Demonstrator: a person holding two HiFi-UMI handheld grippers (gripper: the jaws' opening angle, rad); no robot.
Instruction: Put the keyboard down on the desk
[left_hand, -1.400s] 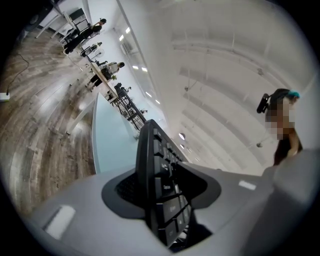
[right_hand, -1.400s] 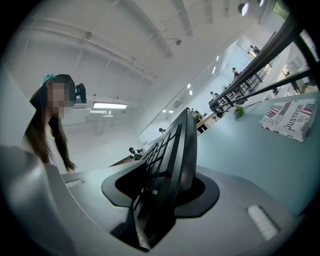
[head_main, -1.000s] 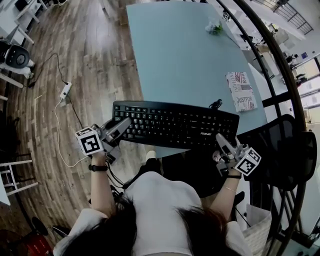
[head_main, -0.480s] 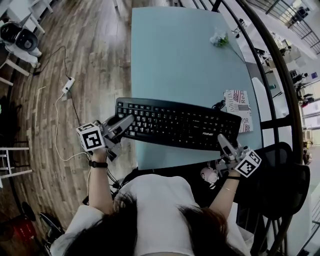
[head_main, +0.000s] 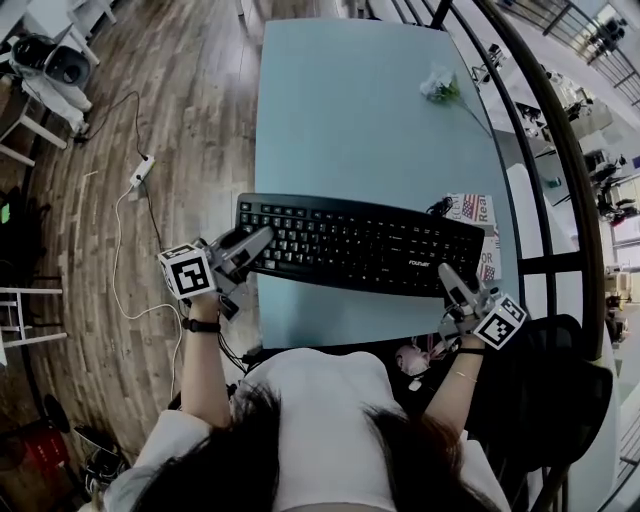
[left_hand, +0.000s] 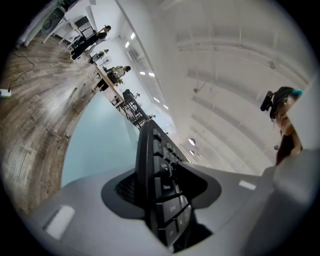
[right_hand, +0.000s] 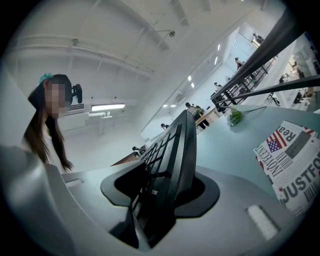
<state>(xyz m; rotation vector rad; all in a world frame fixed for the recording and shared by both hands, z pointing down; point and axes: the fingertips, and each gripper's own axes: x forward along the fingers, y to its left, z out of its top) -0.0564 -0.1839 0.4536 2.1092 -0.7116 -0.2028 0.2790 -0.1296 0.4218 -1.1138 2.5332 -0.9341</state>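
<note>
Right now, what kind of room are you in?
Most likely an open office or workroom. There is a long pale blue desk, a black keyboard at its near edge, a black mesh chair beside it, and people at other desks far off.

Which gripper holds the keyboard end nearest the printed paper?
The right gripper; the printed paper lies beside its end of the keyboard, the left gripper holds the opposite end.

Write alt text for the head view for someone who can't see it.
Seen from above, a person holds a black computer keyboard by its two ends, the left gripper and right gripper each clamped on one end, over the near part of a pale blue desk. A printed magazine lies by the keyboard's right end.
</note>
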